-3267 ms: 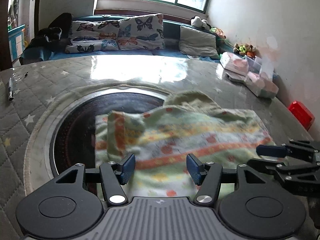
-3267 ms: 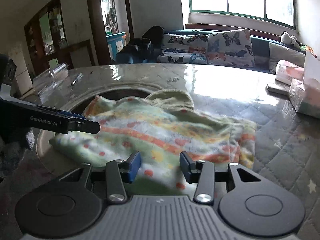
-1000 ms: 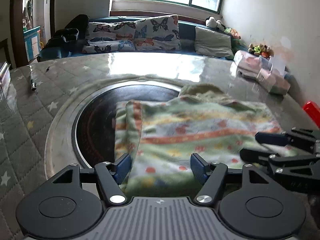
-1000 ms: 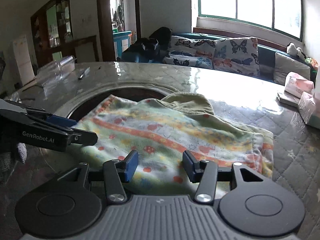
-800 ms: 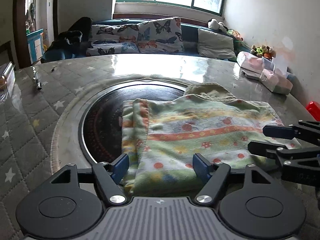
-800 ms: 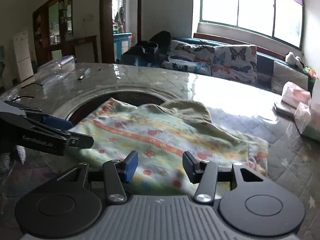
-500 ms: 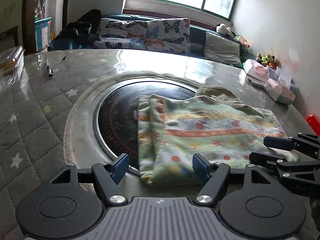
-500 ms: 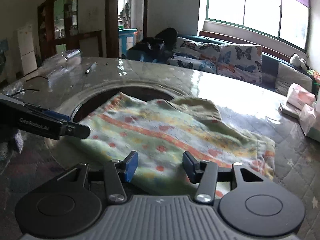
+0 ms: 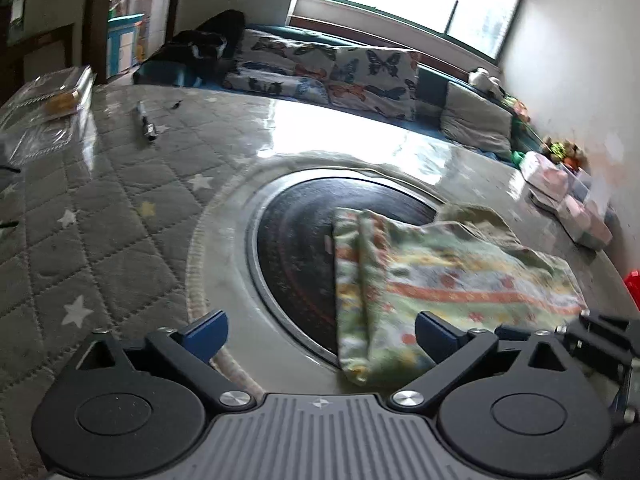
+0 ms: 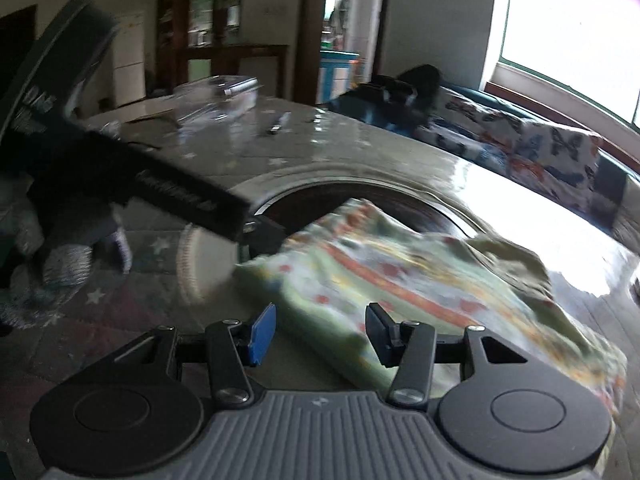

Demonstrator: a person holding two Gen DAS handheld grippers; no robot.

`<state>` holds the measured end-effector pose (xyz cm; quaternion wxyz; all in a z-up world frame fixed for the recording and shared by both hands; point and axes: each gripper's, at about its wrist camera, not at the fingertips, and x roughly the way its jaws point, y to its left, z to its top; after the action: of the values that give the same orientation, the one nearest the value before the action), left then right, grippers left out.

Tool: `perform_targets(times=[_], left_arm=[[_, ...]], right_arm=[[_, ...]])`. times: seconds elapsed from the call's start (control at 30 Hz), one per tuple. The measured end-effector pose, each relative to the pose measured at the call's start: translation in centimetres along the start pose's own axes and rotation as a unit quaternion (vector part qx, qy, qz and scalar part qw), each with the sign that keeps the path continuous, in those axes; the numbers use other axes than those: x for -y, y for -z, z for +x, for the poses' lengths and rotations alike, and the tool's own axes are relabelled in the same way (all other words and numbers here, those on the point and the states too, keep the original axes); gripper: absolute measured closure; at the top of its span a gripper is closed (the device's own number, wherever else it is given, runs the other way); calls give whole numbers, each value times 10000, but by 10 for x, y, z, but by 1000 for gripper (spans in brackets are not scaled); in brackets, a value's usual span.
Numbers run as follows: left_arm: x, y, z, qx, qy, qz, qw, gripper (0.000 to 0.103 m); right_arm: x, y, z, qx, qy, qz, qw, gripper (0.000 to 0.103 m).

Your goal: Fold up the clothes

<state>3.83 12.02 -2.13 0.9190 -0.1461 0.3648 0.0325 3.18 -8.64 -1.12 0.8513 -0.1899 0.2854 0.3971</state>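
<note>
A folded green garment (image 9: 440, 280) with orange stripes and red dots lies on the table, half over the dark round inset (image 9: 304, 232). It also shows in the right wrist view (image 10: 400, 280), blurred. My left gripper (image 9: 320, 332) is wide open and empty, just short of the garment's near left corner. My right gripper (image 10: 320, 334) is open and empty above the garment's near edge. The left gripper's body (image 10: 168, 188) crosses the right wrist view at left. The right gripper's tips (image 9: 600, 332) show at the far right of the left wrist view.
The quilted grey table cover (image 9: 100, 208) with stars stretches left. A pen (image 9: 145, 122) and a clear plastic box (image 9: 52, 96) lie at the far left. Pink tissue packs (image 9: 568, 204) sit at the right edge. A sofa with butterfly cushions (image 9: 360, 68) stands behind.
Both grippers have pulled back and swung left, away from the garment. The left gripper's jaws have opened wider. The garment lies still.
</note>
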Motion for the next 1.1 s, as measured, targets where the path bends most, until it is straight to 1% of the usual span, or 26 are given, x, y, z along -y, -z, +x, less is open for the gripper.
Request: perform_targets(times=[0.13, 0.4, 0.5, 0.53, 0.57, 0.63, 0.73, 0.9, 1.1], left_arm=[[-6, -5, 1, -26, -11, -185, 9998, 1], [-11, -13, 4, -120, 178, -515, 9984, 1], [-12, -16, 6, -161, 296, -649, 9973, 1], [-13, -17, 7, -185, 345, -704, 9967, 1], [-13, -18, 8, -216, 402, -769, 9960, 1], [-14, -20, 10, -282, 539, -925, 9939, 1], [-14, -22, 13, -385, 745, -1166, 9896, 1], [-7, -26, 20, -543, 904, -1387, 9847, 1], [0, -29, 34, -834, 1116, -1812, 9735, 2]], right_arm=[[-13, -6, 10, -17, -78, -246, 9997, 52], [-28, -14, 28, -63, -117, -523, 9985, 54], [-28, -14, 30, -93, -130, -517, 9985, 63], [-27, -14, 31, -99, -139, -509, 9986, 68], [-26, -15, 31, -106, -151, -489, 9986, 70], [-21, -17, 31, -103, -235, -332, 9991, 80], [-8, -21, 27, -27, -379, -20, 9993, 88], [10, -22, 12, 190, -511, 373, 9978, 91], [30, -23, -6, 437, -643, 778, 9939, 92]])
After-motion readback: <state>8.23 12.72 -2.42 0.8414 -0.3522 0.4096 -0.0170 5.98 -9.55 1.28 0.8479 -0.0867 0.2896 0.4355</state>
